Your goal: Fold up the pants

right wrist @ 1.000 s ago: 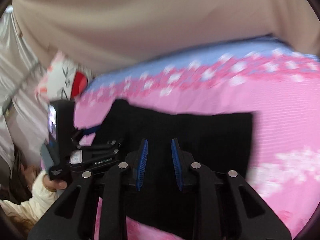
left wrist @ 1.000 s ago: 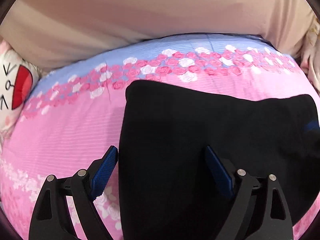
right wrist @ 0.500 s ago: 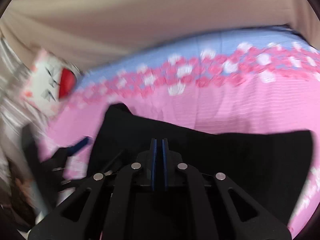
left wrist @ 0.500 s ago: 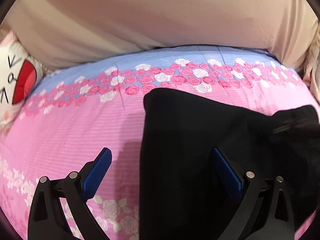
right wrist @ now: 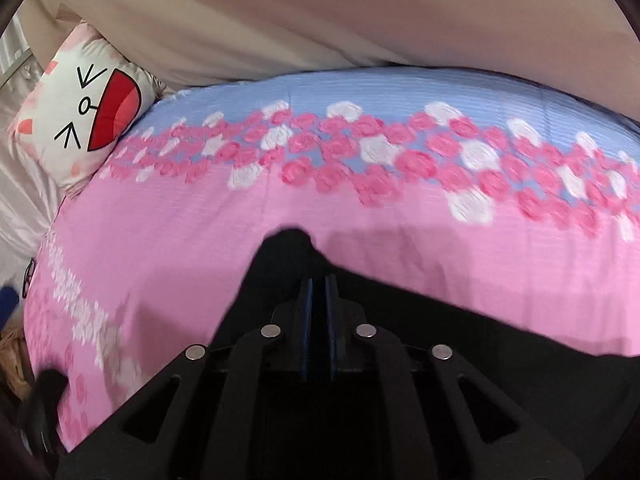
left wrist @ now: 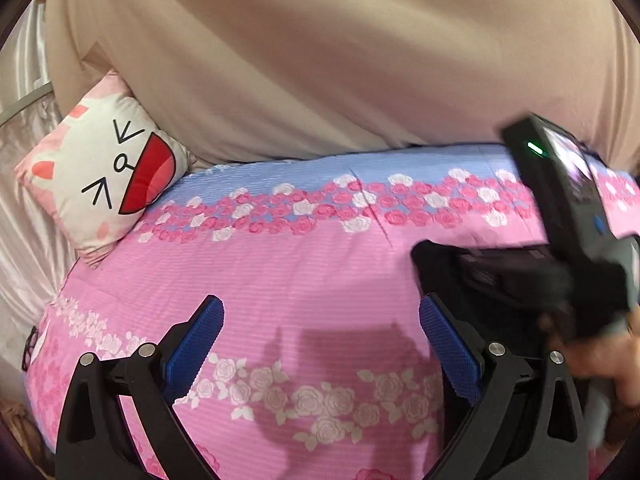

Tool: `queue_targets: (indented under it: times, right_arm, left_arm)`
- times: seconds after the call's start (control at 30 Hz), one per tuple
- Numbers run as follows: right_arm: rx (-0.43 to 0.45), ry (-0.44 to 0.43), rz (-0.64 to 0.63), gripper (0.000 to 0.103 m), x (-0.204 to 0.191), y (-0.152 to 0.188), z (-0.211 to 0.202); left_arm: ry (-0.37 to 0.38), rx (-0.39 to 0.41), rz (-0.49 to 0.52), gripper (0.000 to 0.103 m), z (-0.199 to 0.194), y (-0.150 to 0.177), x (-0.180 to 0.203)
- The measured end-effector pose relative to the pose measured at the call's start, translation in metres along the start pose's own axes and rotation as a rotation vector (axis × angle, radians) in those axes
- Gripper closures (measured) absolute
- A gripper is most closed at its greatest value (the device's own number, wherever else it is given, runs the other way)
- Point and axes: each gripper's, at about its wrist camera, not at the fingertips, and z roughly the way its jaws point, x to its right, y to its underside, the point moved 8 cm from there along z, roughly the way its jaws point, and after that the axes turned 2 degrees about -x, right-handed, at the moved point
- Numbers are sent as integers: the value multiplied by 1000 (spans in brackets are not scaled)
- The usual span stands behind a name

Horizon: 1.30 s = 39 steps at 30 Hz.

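Seen from the left wrist, the left tool [left wrist: 320,344] hung with its blue pads spread wide and nothing between them, only the pink rose-print bedspread [left wrist: 280,264] below. Off to that tool's right, a dark bunch of the black pants [left wrist: 436,260] rose from the bed, held up by the blurred right tool [left wrist: 520,276], with the holder's hand [left wrist: 600,356] showing beneath it. A cartoon-face cushion [left wrist: 108,184] leaned against the beige headboard [left wrist: 320,60], ahead and to the left. Seen from the right wrist, the right tool [right wrist: 318,308] was clenched on the pants [right wrist: 288,256], its pads nearly meeting over a peak of cloth that stood up just ahead of the tips, while more black fabric trailed away low to the right across the bed. The same cushion [right wrist: 80,112] lay far ahead on the left. The hold appeared to be a single pinch near one edge, so the cloth could slide free in a quick carry, or the hanging remainder could drag and bunch, leaving a crooked fold, since the idle left tool gave no support.
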Motion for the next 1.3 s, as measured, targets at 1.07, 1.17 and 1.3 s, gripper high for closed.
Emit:
queue_targets:
  times: [1.07, 1.17, 1.3]
  right_arm:
    - [198, 172, 211, 99, 153, 162, -170]
    - [229, 131, 261, 102, 164, 174, -173]
    - [326, 176, 252, 95, 154, 164, -215]
  left_arm:
    - [79, -79, 153, 5, 19, 36, 108]
    - [85, -93, 154, 5, 18, 40, 106]
    - [80, -102, 148, 5, 17, 41, 103]
